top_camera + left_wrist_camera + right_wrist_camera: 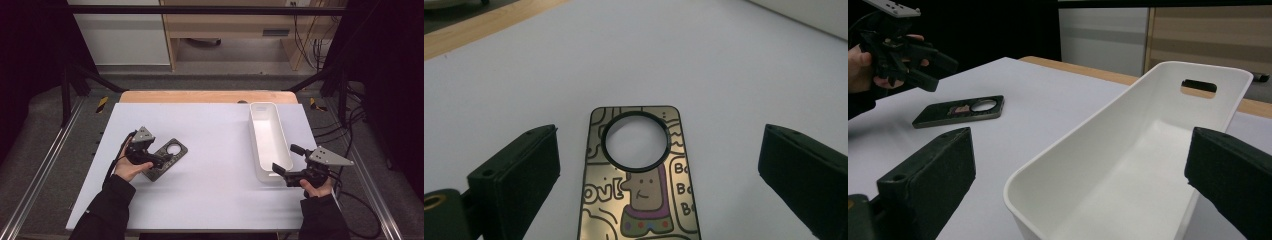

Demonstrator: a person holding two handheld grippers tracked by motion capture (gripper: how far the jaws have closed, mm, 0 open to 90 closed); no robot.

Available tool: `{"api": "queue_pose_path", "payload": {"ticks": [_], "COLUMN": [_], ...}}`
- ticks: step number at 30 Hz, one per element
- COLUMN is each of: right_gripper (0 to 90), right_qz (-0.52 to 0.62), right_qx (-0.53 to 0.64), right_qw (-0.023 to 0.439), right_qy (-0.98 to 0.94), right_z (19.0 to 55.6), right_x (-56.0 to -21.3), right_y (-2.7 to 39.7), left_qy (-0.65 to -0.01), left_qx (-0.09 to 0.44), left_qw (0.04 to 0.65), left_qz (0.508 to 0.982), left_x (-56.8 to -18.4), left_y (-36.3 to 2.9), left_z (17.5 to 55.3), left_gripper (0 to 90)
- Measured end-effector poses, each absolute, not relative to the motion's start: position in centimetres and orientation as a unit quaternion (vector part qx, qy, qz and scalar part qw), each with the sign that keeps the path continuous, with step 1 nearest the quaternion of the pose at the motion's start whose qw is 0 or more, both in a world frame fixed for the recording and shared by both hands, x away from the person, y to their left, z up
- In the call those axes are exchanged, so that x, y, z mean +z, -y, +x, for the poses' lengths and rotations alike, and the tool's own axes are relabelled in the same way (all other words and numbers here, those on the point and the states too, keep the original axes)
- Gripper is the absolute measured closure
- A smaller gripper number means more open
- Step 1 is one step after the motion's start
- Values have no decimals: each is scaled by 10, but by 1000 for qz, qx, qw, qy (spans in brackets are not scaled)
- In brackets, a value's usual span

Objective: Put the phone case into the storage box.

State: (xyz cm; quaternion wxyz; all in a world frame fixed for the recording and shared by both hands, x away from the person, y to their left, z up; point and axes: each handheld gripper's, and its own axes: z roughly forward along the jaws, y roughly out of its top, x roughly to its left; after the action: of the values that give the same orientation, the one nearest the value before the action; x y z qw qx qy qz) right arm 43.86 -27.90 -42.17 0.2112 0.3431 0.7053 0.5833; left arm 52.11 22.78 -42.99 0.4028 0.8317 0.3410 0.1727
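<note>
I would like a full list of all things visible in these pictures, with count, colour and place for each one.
phone case: one, dark with a cartoon print and a round hole, lying flat on the left part of the table.
bin: one, white, long, empty, on the right part of the table.
table: one, white top with a wooden far edge.
left gripper: one, black, open, over the phone case.
right gripper: one, black, open, at the near end of the bin.
hands: two, dark sleeves, at the near edge.
</note>
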Motion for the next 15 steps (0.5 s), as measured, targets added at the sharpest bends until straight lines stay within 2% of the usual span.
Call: {"api": "queue_pose_path", "payload": {"ticks": [15], "right_gripper": [4], "right_qz": [343], "right_qx": [584], "right_qw": [209], "right_qy": [-705], "right_z": [439], "right_x": [-422], "right_y": [279], "left_qy": [-352], "left_qx": [157], "left_qw": [365], "left_qz": [847], "left_x": [-450], "left_y": [-222], "left_z": [533], "left_gripper": [23]}}
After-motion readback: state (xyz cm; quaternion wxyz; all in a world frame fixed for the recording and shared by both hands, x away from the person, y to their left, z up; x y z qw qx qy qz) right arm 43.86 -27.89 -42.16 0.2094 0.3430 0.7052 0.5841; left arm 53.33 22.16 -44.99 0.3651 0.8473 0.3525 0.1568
